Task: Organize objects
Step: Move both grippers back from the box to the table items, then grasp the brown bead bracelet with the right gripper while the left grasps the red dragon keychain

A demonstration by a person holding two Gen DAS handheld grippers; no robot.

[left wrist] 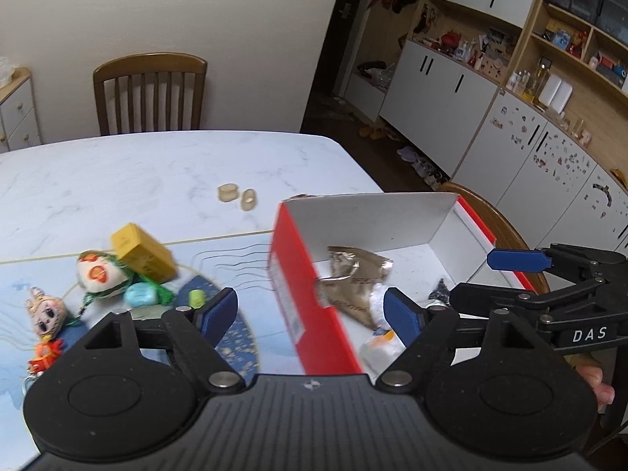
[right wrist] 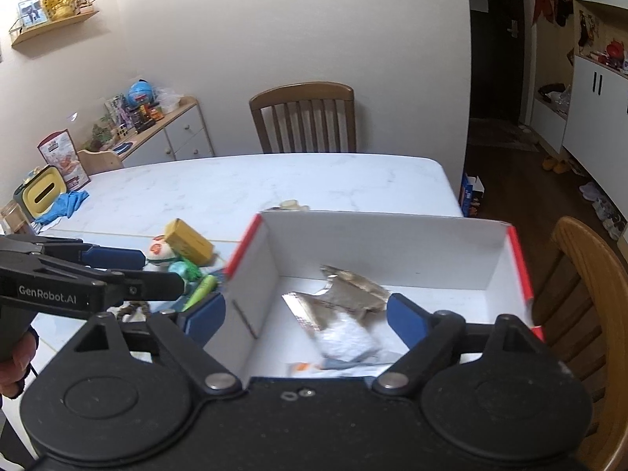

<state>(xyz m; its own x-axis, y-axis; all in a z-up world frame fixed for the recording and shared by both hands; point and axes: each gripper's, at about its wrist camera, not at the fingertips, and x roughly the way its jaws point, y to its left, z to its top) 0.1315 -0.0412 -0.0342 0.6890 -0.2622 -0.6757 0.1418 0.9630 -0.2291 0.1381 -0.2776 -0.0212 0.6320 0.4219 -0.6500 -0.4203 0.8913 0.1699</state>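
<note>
A red box with a white inside (left wrist: 290,274) (right wrist: 392,243) stands on the table's right side. In it lie a crumpled foil packet (left wrist: 353,274) (right wrist: 345,286) and a white packet (right wrist: 349,337). My left gripper (left wrist: 312,314) (right wrist: 163,269) hovers open above the box's left wall, touching nothing. My right gripper (right wrist: 306,316) (left wrist: 471,274) hangs open over the box, empty. Left of the box sit a yellow carton (left wrist: 141,253) (right wrist: 188,243), a white pouch with red print (left wrist: 100,274), a light blue disc (left wrist: 139,294), a green tube (right wrist: 202,290) and a doll keychain (left wrist: 45,314).
Two beige rings (left wrist: 227,192) lie on the marble table (left wrist: 157,168) behind the box. One wooden chair (right wrist: 302,117) stands at the far side, another (right wrist: 581,294) at the right by the box. Blue gloves (right wrist: 66,204) and a yellow container (right wrist: 39,194) sit far left.
</note>
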